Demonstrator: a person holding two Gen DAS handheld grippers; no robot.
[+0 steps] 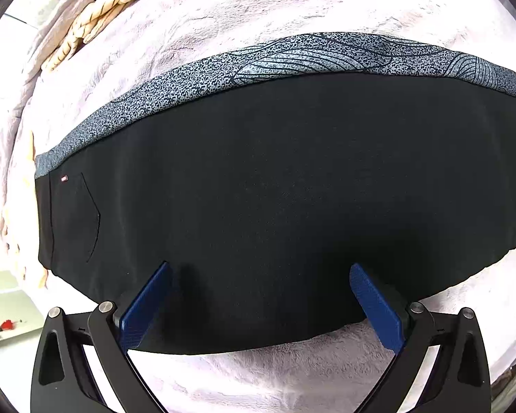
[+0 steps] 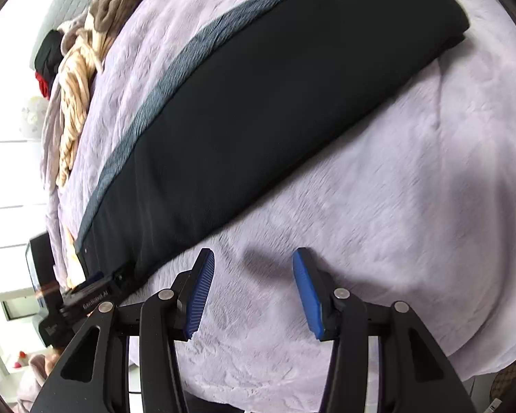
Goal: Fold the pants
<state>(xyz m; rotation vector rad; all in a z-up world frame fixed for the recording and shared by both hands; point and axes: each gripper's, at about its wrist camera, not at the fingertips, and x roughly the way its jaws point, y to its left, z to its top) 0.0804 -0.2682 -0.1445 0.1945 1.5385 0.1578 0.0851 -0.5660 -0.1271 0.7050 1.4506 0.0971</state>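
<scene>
Black pants (image 1: 258, 199) lie flat on a pale lilac fuzzy blanket (image 1: 258, 10), folded lengthwise, with a grey patterned strip (image 1: 292, 58) along the far edge and a back pocket (image 1: 82, 220) at the left. My left gripper (image 1: 259, 268) is open, its blue fingers (image 1: 148, 306) over the near edge of the pants. In the right wrist view the pants (image 2: 258, 103) run diagonally. My right gripper (image 2: 253, 258) is open and empty over bare blanket (image 2: 395, 206), just off the pants' near edge. The left gripper (image 2: 82, 299) shows at the lower left there.
A twisted beige and brown throw (image 2: 86, 69) lies along the far side of the bed, also seen in the left wrist view (image 1: 113, 3). Black and red clothes (image 2: 46, 62) sit beyond it. The bed edge and white furniture (image 1: 3, 296) are at the left.
</scene>
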